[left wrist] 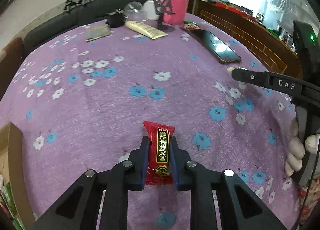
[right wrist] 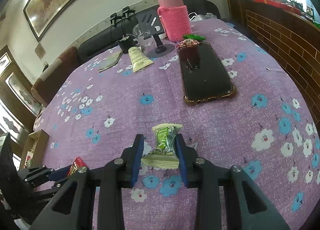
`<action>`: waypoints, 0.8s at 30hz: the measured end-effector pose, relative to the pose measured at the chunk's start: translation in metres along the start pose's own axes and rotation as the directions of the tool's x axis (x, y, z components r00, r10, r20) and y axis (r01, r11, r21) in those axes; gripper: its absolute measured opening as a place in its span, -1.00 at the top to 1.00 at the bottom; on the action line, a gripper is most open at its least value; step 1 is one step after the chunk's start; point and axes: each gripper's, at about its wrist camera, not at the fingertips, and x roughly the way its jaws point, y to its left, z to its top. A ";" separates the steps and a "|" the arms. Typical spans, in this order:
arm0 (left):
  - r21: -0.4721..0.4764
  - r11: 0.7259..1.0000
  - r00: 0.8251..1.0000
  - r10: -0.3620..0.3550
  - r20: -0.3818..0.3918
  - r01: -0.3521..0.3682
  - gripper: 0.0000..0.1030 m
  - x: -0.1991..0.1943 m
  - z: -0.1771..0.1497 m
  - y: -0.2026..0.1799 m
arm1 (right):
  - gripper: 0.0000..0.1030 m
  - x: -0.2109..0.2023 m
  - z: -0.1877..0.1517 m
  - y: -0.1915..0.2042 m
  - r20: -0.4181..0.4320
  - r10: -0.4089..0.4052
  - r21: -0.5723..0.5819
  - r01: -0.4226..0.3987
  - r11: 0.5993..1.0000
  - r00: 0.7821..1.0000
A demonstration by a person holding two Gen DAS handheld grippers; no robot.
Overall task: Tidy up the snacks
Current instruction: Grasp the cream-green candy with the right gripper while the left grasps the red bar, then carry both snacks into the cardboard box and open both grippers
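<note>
Two snacks grabbed: left tool (left wrist: 159,150) clamped on the red candy bar (left wrist: 160,152) lengthwise, right tool (right wrist: 160,150) straddling the green candy (right wrist: 163,146), not quite pinched.

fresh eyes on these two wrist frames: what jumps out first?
Each claw has a wrapped snack between its fingers: the left claw is shut on a red snack bar, and the right claw brackets a green-and-cream snack packet, its left finger apparently a little off the wrapper. Next comes the purple floral tablecloth, then the pink knit-sleeved bottle at the far edge and the black phone lying flat right of centre.
</note>
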 end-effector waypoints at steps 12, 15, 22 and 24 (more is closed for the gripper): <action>-0.260 0.965 0.981 0.013 0.191 0.038 0.63 -0.122 -0.055 0.074 | 0.40 -0.010 -0.005 0.010 0.043 0.060 -0.024 -0.059 0.998 0.997; -0.357 0.933 0.972 0.055 0.230 0.032 0.63 -0.156 -0.082 0.112 | 0.40 -0.014 -0.006 0.020 0.056 0.055 -0.047 -0.052 0.998 0.997; -0.514 0.857 0.955 0.189 0.227 -0.048 0.62 -0.201 -0.142 0.182 | 0.40 -0.028 -0.017 0.091 0.011 0.127 -0.130 -0.124 0.984 0.992; -0.550 0.834 0.952 0.205 0.227 -0.048 0.62 -0.205 -0.158 0.195 | 0.40 -0.033 -0.021 0.126 -0.002 0.168 -0.179 -0.166 0.970 0.986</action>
